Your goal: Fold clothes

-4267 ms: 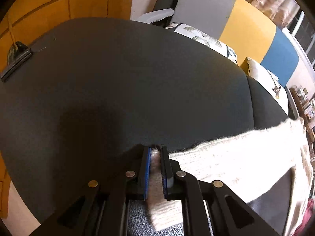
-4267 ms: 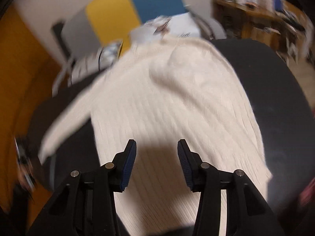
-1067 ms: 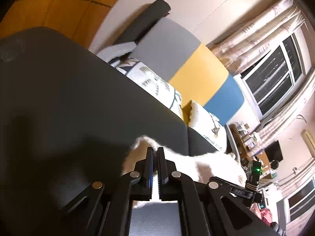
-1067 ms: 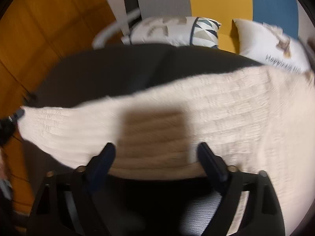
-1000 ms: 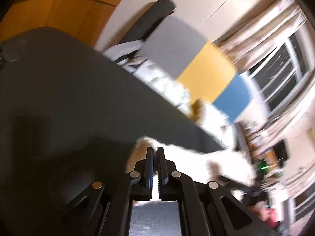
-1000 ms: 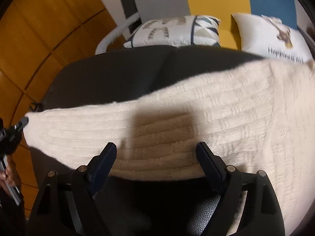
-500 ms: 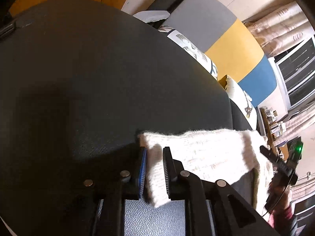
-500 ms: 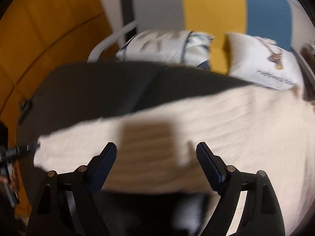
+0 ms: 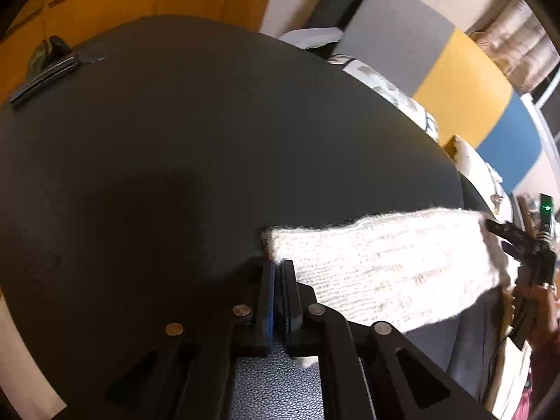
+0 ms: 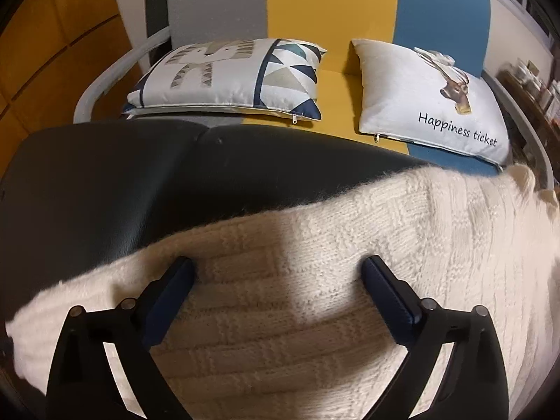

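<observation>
A cream knitted sweater (image 10: 315, 297) lies spread on the black table (image 10: 122, 182). Its sleeve (image 9: 378, 266) stretches out flat across the black table (image 9: 175, 147) in the left wrist view. My left gripper (image 9: 278, 269) is shut on the cuff corner of that sleeve, and a scrap of knit shows under its right finger. My right gripper (image 10: 278, 267) hovers wide open just over the sweater near the shoulder, with nothing between its fingers. That same right gripper (image 9: 521, 241), held by a hand (image 9: 539, 308), appears at the sleeve's far end.
A sofa (image 10: 332, 10) in grey, yellow and blue stands behind the table with a patterned cushion (image 10: 227, 73) and a white deer cushion (image 10: 430, 101). A dark clip-like object (image 9: 45, 73) sits at the table's far left edge. Orange wood panels (image 9: 105, 3) back it.
The left gripper lowered the raised sleeve onto the table, parted slightly half a second ago, and is now closed on the cuff again. The right gripper stayed open and moved in over the sweater.
</observation>
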`<control>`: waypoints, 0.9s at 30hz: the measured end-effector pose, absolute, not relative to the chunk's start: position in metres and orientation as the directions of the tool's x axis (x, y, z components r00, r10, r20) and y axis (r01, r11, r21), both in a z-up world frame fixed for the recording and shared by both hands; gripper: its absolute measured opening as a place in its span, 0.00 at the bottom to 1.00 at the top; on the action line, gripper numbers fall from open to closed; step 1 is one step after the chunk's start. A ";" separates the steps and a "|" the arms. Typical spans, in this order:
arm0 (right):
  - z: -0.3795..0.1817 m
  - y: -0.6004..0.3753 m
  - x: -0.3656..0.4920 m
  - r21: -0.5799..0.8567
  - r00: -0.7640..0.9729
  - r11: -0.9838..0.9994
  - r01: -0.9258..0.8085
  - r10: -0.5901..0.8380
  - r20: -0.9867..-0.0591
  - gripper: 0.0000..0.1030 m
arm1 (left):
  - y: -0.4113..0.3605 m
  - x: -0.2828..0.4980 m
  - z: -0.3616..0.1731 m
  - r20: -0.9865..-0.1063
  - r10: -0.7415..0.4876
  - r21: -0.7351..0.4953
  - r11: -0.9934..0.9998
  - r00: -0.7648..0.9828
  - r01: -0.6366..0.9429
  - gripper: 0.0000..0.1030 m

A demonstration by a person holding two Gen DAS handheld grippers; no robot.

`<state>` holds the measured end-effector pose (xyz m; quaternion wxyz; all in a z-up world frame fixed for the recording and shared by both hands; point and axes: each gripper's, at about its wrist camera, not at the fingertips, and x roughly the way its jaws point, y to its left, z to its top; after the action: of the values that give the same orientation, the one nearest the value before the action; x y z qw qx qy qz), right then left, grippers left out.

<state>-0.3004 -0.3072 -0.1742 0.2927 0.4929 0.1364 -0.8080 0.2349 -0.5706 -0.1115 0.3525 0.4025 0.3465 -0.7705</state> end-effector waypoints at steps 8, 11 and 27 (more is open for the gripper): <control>-0.139 -0.245 -0.294 0.238 -0.204 -0.704 0.669 -0.482 -0.852 0.91 | -0.581 0.242 -0.122 -0.860 -0.162 -0.355 -0.491 -0.483 0.796 0.05; -0.162 -0.240 -0.285 0.152 -0.168 -0.691 0.707 -0.373 -0.913 0.91 | -0.577 0.246 -0.121 -0.863 -0.179 -0.344 -0.478 -0.473 0.808 0.05; -0.129 -0.120 -0.204 0.296 -0.051 -0.670 0.681 -0.446 -0.893 0.95 | -0.593 0.252 -0.108 -0.891 -0.166 -0.295 -0.495 -0.422 0.817 0.07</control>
<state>-0.2042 -0.1198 -0.1289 0.3926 0.5659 0.1034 -0.7176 0.2516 -0.5930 -0.1084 0.3268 0.4267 0.3819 -0.7519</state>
